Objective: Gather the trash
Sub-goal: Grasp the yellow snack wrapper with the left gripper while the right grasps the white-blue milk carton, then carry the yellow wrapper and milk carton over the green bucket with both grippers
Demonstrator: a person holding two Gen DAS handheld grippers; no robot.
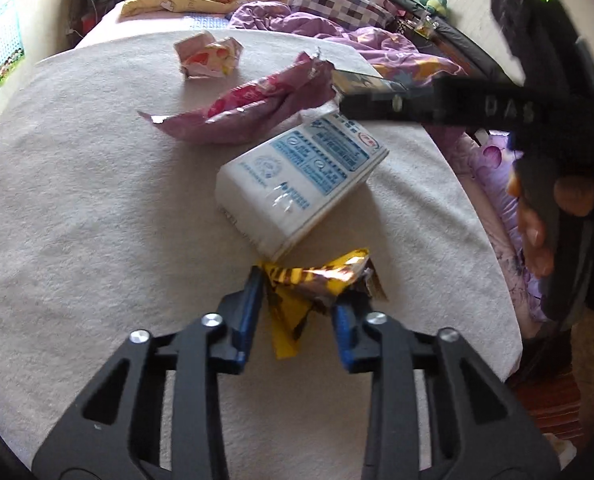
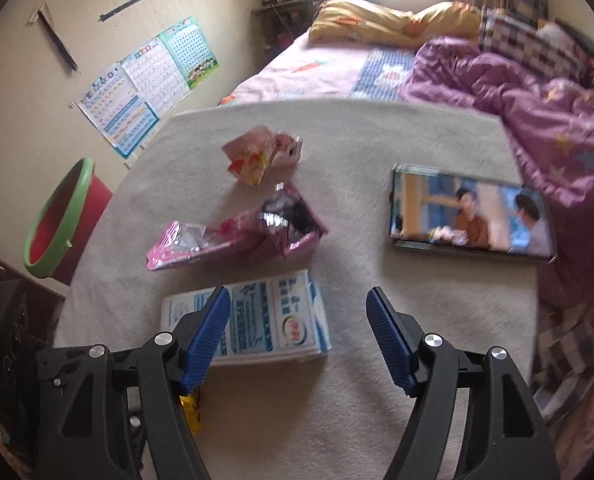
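Observation:
My left gripper (image 1: 297, 296) is shut on a crumpled yellow and brown wrapper (image 1: 297, 300) just above the white blanket (image 1: 77, 200). A white and blue tissue pack (image 1: 297, 184) lies just beyond it and also shows in the right wrist view (image 2: 265, 320). A torn pink wrapper (image 1: 249, 108) (image 2: 237, 232) and a small crumpled pink and yellow wrapper (image 1: 209, 56) (image 2: 257, 156) lie farther back. My right gripper (image 2: 299, 320) is open and empty over the tissue pack's near right side. A bit of the yellow wrapper (image 2: 191, 408) shows behind its left finger.
A red bin with a green rim (image 2: 57, 220) stands on the floor left of the bed. A phone (image 2: 469, 216) playing video lies on the blanket at right. A purple quilt (image 2: 537, 120) and pillows (image 2: 377, 20) are at the back. The right gripper's body (image 1: 537, 120) crosses the left wrist view.

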